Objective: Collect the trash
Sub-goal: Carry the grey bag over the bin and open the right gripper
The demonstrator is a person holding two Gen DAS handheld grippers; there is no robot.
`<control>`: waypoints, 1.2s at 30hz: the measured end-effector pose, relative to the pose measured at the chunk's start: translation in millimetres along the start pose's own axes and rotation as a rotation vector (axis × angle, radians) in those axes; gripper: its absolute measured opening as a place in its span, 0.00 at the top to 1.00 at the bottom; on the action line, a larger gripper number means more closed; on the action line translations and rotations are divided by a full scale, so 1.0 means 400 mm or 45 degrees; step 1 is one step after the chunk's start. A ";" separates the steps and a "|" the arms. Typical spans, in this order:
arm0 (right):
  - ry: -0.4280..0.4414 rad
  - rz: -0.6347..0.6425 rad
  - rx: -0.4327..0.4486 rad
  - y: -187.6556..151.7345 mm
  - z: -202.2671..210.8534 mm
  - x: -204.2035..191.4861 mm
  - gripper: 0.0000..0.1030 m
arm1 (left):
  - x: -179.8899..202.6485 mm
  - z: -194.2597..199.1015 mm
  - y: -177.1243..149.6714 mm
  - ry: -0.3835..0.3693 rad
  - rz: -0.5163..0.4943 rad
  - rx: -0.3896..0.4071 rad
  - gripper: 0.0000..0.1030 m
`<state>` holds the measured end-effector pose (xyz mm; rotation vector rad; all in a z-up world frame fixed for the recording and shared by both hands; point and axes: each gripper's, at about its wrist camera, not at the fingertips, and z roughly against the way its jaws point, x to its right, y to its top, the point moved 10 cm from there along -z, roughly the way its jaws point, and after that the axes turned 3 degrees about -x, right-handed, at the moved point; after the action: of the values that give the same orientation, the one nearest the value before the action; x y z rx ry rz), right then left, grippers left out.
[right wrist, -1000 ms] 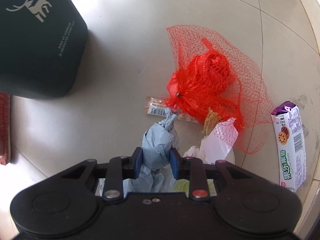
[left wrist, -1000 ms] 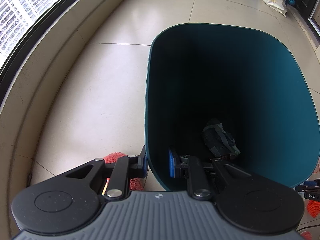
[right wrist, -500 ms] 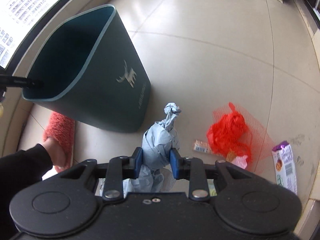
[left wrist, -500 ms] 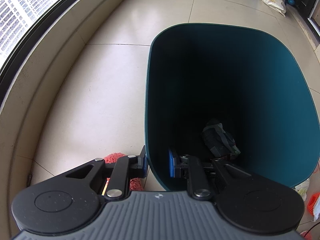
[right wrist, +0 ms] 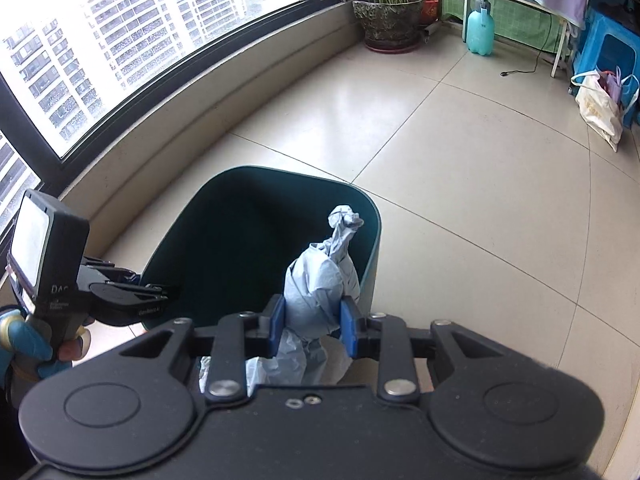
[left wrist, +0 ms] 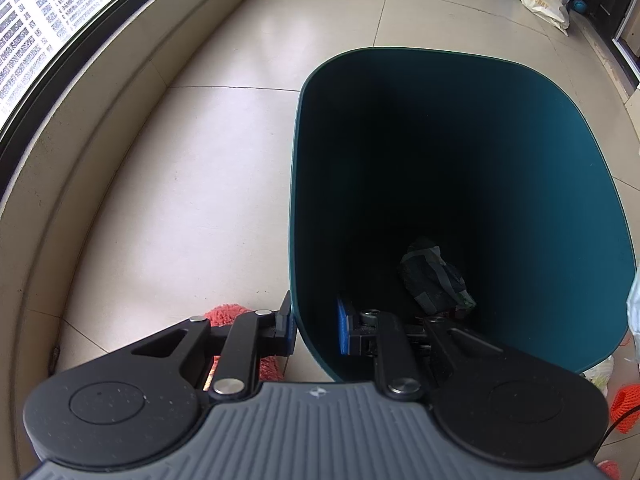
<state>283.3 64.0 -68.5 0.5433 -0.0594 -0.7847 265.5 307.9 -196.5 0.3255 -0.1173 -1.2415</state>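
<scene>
My left gripper (left wrist: pixel 314 326) clamps the bin (left wrist: pixel 592 208) rim; my right gripper (right wrist: pixel 313 328) clamps crumpled paper (right wrist: pixel 320 280) over its right edge. Early release risks dropping it onto the floor (right wrist: pixel 480 200).

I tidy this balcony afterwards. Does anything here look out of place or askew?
Yes: the dark green bin stands tilted, its rim clamped by the left gripper. Red netting lies loose on the floor beside it. The right gripper holds crumpled blue paper.

My left hand-held gripper (left wrist: pixel 314 326) points steeply down, jaws clamped on the bin wall. My right hand-held gripper (right wrist: pixel 313 330) tilts downward, pads squeezing a crumpled paper wad.
</scene>
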 end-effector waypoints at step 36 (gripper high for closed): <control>-0.107 0.072 -0.295 -0.067 -0.398 -0.108 0.59 | -0.011 0.005 -0.005 -0.017 -0.021 0.009 0.82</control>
<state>274.1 148.5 -212.3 0.2876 -0.0603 -0.7474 261.9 311.1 -194.8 0.3246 -0.1310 -1.2597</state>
